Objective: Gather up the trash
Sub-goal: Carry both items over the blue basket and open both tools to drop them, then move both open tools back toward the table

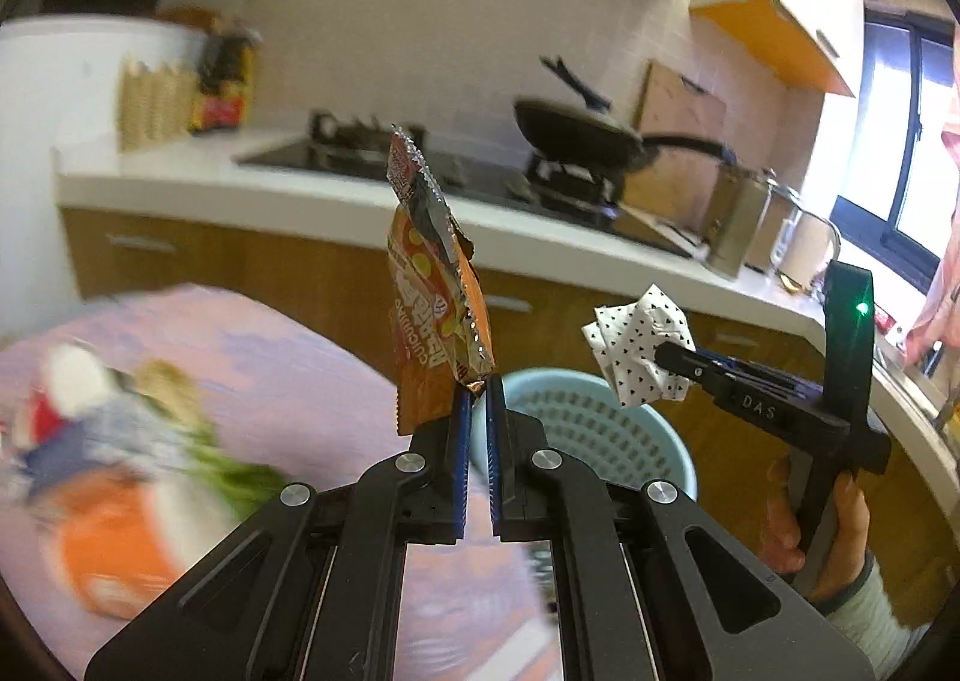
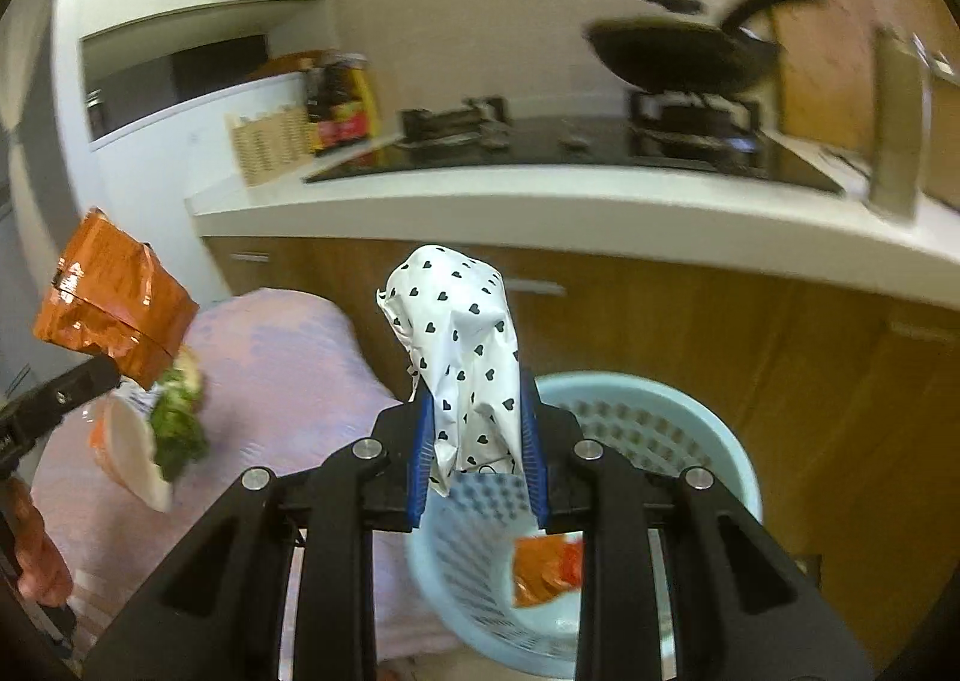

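Our right gripper (image 2: pixel 477 441) clamps the wad (image 2: pixel 462 345) directly above the basket (image 2: pixel 708 423) at lower centre; our left gripper (image 1: pixel 477 399), pinching the wrapper (image 1: pixel 435 291), sits farther left.

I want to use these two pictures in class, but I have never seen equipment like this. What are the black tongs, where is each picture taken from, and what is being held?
A person holds two hand-operated black grippers, each carrying a forward-looking camera. The left gripper pinches an orange foil snack wrapper. The right gripper clamps a crumpled white wrapper with black hearts. Ahead stands a pale blue perforated plastic basket already holding an orange wrapper. More blurred litter lies on the pink-covered table.
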`<state>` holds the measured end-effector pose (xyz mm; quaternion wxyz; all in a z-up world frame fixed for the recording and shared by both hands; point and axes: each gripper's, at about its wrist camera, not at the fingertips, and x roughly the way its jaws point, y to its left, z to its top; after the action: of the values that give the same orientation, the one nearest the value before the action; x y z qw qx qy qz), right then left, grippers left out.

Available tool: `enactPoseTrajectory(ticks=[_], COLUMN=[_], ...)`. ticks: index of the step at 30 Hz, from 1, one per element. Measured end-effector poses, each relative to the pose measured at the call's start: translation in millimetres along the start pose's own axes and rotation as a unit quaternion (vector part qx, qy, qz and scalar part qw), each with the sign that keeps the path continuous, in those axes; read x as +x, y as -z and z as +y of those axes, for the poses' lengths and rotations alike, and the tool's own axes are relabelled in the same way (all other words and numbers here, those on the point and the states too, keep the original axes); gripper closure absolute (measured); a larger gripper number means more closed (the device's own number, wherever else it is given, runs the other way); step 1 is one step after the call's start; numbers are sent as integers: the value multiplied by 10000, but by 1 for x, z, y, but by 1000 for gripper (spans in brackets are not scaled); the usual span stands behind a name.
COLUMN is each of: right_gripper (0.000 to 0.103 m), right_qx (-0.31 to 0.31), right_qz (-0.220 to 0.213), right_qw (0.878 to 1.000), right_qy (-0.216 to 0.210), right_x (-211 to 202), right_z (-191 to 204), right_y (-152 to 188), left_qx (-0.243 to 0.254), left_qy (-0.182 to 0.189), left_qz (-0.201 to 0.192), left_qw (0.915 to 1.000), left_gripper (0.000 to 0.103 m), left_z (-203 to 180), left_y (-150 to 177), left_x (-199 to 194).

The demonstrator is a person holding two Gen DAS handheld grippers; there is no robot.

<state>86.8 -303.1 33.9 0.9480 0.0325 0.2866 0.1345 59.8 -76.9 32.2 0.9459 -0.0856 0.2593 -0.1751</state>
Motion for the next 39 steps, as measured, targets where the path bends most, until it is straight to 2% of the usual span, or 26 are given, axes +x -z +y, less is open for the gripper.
enactPoseTrajectory(ticks=[6, 11, 16, 21, 22, 23, 30, 31, 32, 33, 34, 39], right_gripper=[80, 80, 77, 67, 52, 44, 44, 44, 44, 44, 44, 44], right_qx=[202, 512, 720, 802, 841, 891, 1115, 1162, 1205, 1226, 1238, 1327], right_qz=[239, 651, 903, 1241, 1291, 1327, 1280, 1266, 1239, 1211, 1185, 1053], right_qw=[9991, 9958, 9930, 9888, 9879, 9870, 9855, 9851, 9849, 9850, 9852, 9855], right_qy=[279, 378, 256, 206, 184, 166, 77, 60, 53, 70, 82, 96], right_x=[9, 32, 48, 64, 65, 67, 60, 58, 56, 53, 50, 38], right_z=[-37, -65, -78, -82, -82, -82, -88, -90, -92, -93, -93, -94], right_y=[19, 32, 42, 47, 47, 48, 50, 49, 49, 48, 46, 41], left_qx=[58, 255, 327, 180, 177, 190, 295, 295, 291, 297, 334, 291], left_qy=[363, 469, 487, 496, 499, 497, 504, 478, 445, 422, 361, 387], left_qz=[579, 902, 1190, 1452, 1507, 1548, 1766, 1791, 1832, 1817, 1759, 1720], left_qw=[9976, 9945, 9912, 9880, 9872, 9865, 9826, 9822, 9816, 9820, 9832, 9839], left_gripper=[100, 100, 100, 100, 100, 100, 98, 89, 69, 63, 60, 60], left_z=[-45, -72, -80, -77, -77, -77, -81, -82, -82, -82, -82, -79], left_y=[11, 15, 21, 26, 27, 28, 33, 34, 35, 36, 37, 37], left_x=[74, 110, 138, 160, 164, 167, 181, 182, 183, 183, 181, 171])
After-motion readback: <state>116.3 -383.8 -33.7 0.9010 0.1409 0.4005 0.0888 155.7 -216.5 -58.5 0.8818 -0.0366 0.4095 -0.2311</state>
